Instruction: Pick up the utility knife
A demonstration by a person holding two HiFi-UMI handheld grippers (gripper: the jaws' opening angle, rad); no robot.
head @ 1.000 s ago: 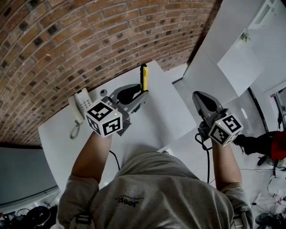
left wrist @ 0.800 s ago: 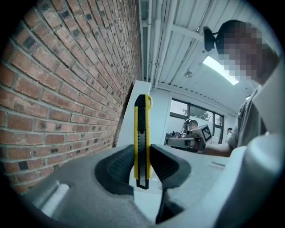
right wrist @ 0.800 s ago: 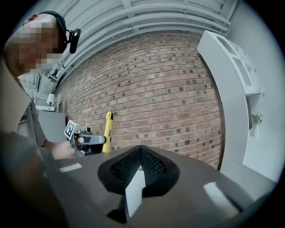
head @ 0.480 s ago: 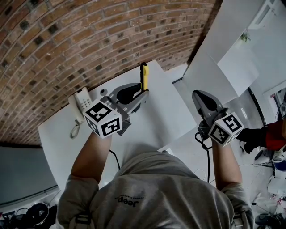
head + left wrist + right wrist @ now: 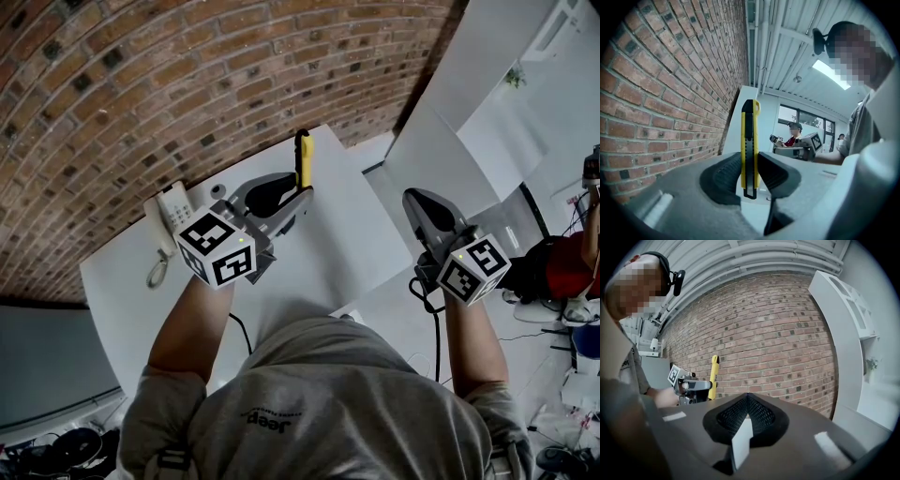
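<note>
Arms stretch forward from a person in a grey shirt (image 5: 309,403), with one claw in each hand. The left claw (image 5: 298,199) is clamped on the utility knife (image 5: 303,157). In the left gripper view its two dark pads (image 5: 723,177) press on both sides of the yellow knife with its black strip. The knife stands upright in the left claw, and its bottom end pokes out just under the pads. It is up in the air, above the white counter (image 5: 328,253).

The right claw (image 5: 419,202) is held out to the right, well apart from the knife. Its two sides are pressed together with nothing between them.

A white phone (image 5: 169,220) lies on the counter to the left of the left claw, near the far edge. Past the counter stands a red brick wall (image 5: 187,84). Far off in the left gripper view, another person in a red top (image 5: 791,138) can be seen.
</note>
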